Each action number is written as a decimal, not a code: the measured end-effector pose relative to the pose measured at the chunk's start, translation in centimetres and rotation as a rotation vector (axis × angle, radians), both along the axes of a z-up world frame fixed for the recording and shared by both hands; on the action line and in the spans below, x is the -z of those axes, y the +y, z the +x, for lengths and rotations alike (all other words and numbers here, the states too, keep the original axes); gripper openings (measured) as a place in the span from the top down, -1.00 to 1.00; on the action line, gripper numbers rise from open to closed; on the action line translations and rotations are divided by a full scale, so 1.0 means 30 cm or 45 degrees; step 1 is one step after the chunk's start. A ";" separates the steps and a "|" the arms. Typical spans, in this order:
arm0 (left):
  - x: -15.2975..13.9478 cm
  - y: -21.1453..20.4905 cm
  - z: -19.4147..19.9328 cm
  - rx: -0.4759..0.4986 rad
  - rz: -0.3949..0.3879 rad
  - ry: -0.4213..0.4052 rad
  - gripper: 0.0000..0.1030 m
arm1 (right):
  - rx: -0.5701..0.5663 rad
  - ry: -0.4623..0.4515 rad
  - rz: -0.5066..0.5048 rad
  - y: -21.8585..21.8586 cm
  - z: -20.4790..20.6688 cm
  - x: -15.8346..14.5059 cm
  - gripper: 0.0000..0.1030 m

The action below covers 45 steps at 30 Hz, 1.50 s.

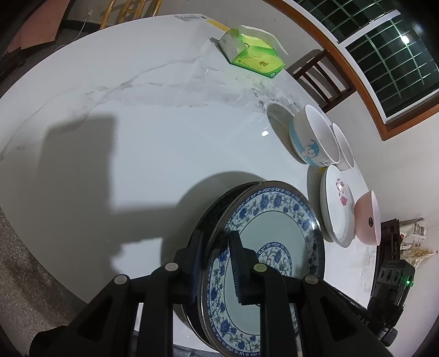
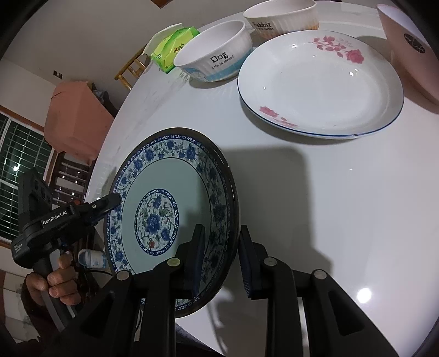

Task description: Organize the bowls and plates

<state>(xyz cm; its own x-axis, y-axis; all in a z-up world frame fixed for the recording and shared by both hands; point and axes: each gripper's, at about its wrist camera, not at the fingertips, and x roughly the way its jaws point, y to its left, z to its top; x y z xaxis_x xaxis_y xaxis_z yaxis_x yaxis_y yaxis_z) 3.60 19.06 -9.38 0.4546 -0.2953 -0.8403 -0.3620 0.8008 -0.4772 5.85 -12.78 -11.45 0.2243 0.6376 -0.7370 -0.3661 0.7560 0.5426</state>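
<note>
The left gripper [image 1: 216, 263] is clamped on the rim of the blue floral plate [image 1: 274, 233], holding it tilted on edge above the white marble table [image 1: 137, 137] in the lower centre of the left wrist view. In the right wrist view the right gripper [image 2: 222, 261] straddles the same plate's near rim, jaws apart, the right pad clear of it. To the upper right of that view lies the rose plate [image 2: 321, 82], flat on the table, with the Dog bowl [image 2: 216, 55] and ribbed bowl [image 2: 282, 19] behind it and a pink bowl [image 2: 411, 52] at the right edge. A green tissue pack [image 2: 175, 46] sits beyond, upper left. The person's hand [image 2: 57, 280] grips the left handle, lower left.
</note>
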 end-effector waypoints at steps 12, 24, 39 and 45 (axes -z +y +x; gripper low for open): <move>-0.010 -0.011 0.012 0.016 0.053 0.008 0.59 | -0.008 0.004 0.001 -0.013 -0.020 0.002 0.48; -0.036 -0.020 0.019 0.012 0.196 -0.008 0.57 | -0.013 0.007 0.004 -0.017 -0.032 0.004 0.47; -0.082 -0.139 0.065 0.065 0.287 -0.091 0.53 | 0.048 -0.085 0.010 -0.071 -0.047 -0.037 0.48; -0.107 -0.244 0.116 0.155 0.268 -0.163 0.53 | 0.137 -0.123 0.015 -0.148 -0.025 -0.056 0.48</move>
<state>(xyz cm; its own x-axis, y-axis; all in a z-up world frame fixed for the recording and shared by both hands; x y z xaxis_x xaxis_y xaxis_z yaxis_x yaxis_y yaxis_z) 7.07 11.73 -6.17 0.5330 -0.1796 -0.8269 -0.2040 0.9211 -0.3316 5.10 -17.23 -9.79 0.3614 0.6143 -0.7014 -0.3339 0.7877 0.5178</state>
